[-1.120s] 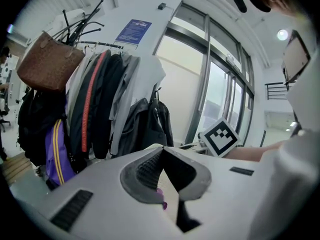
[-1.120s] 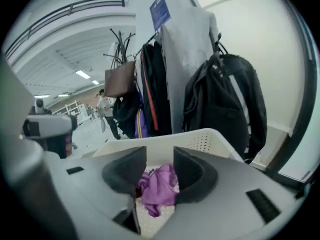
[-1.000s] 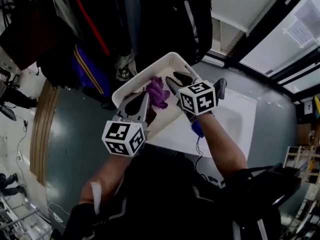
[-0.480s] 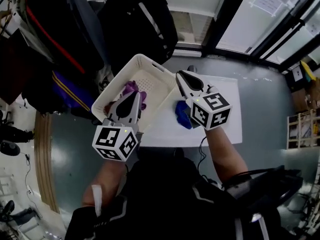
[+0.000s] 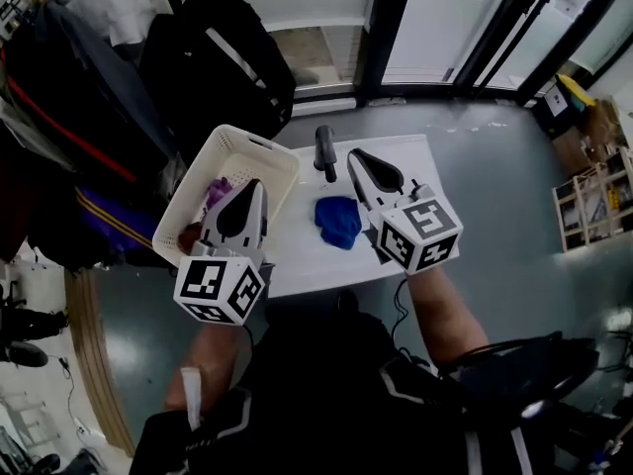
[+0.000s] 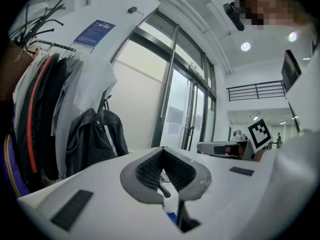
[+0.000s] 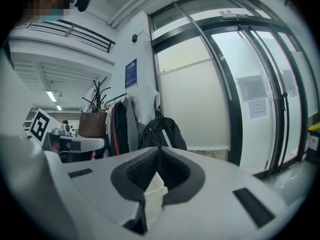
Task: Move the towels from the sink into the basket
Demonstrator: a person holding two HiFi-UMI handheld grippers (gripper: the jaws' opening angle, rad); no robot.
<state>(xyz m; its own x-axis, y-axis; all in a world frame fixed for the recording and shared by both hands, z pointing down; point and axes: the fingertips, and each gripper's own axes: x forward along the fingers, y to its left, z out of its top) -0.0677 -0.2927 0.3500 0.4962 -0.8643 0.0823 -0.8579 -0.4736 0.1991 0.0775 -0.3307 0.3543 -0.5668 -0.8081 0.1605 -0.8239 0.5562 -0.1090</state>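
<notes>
Blue towel (image 5: 338, 221) lies in the sink (image 5: 425, 196), toward its left edge, not yet moved. Purple towel (image 5: 216, 192) and dark red cloth (image 5: 190, 236) sit in the basket (image 5: 259, 151). Left gripper (image 5: 252, 191) closed, empty; right gripper (image 5: 361, 161) has just been closing its jaws, nothing between them.

Looks like the lobby of an office or lab building. Marked by tall dark-framed glass doors (image 7: 197, 99) with paper notices (image 7: 258, 107), a railed mezzanine (image 6: 255, 90) under recessed ceiling lights (image 6: 245, 46), and a coat rack (image 6: 47, 43) hung with jackets (image 6: 60, 114) beside a black backpack (image 5: 213, 55).
</notes>
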